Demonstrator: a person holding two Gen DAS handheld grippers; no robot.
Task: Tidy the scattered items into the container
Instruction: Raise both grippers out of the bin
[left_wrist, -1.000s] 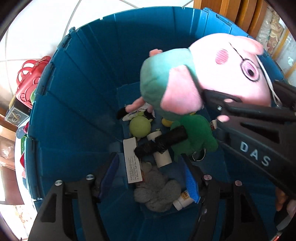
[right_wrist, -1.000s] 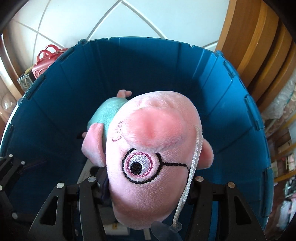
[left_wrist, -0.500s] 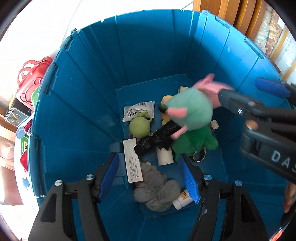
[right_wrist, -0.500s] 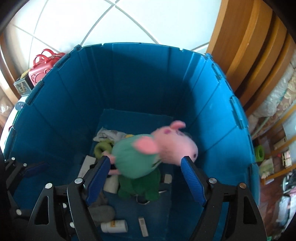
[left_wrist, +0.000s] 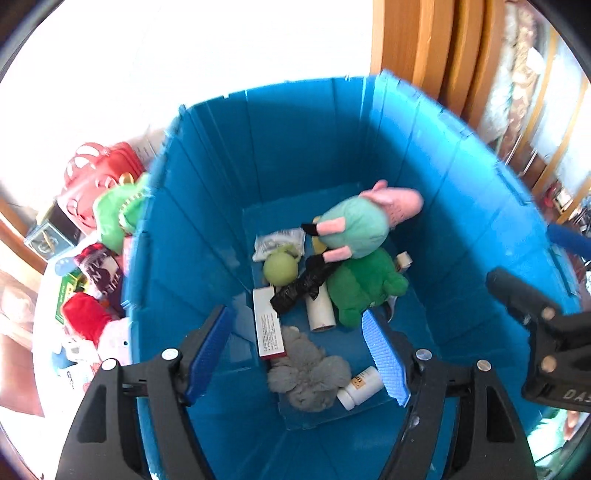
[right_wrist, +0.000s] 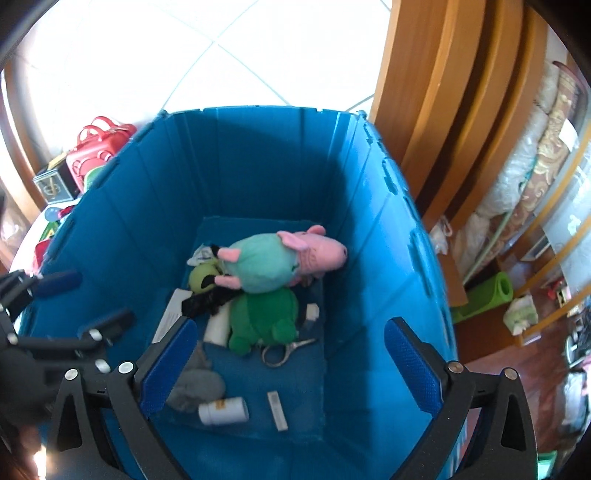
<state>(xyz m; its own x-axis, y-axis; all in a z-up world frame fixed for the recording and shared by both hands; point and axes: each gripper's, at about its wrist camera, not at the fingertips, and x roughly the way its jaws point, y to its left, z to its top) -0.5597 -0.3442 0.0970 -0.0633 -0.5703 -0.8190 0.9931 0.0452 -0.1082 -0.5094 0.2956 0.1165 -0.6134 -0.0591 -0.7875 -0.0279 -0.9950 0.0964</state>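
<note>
A deep blue plastic bin (left_wrist: 207, 229) (right_wrist: 402, 258) holds several items. A pink pig plush in a green dress (left_wrist: 364, 221) (right_wrist: 273, 258) lies on top of a dark green plush (left_wrist: 364, 286) (right_wrist: 264, 317). Around them are a grey plush (left_wrist: 304, 374), a white pill bottle (left_wrist: 360, 387) (right_wrist: 223, 410), a white box (left_wrist: 267, 326), a black bag (left_wrist: 301, 286) and scissors (right_wrist: 284, 350). My left gripper (left_wrist: 303, 354) is open and empty above the bin. My right gripper (right_wrist: 291, 363) is open and empty above the bin.
More items lie outside the bin at the left: a red bag (left_wrist: 98, 181) (right_wrist: 99, 142), a light green plush (left_wrist: 118, 212), a red and pink plush (left_wrist: 92, 325) and a small clock (right_wrist: 53, 184). Wooden furniture (right_wrist: 436, 110) stands behind the bin at the right.
My right gripper opened and let go of the pig plush. It fell into the bin and now rests on the green plush. Both grippers have pulled up and back.
</note>
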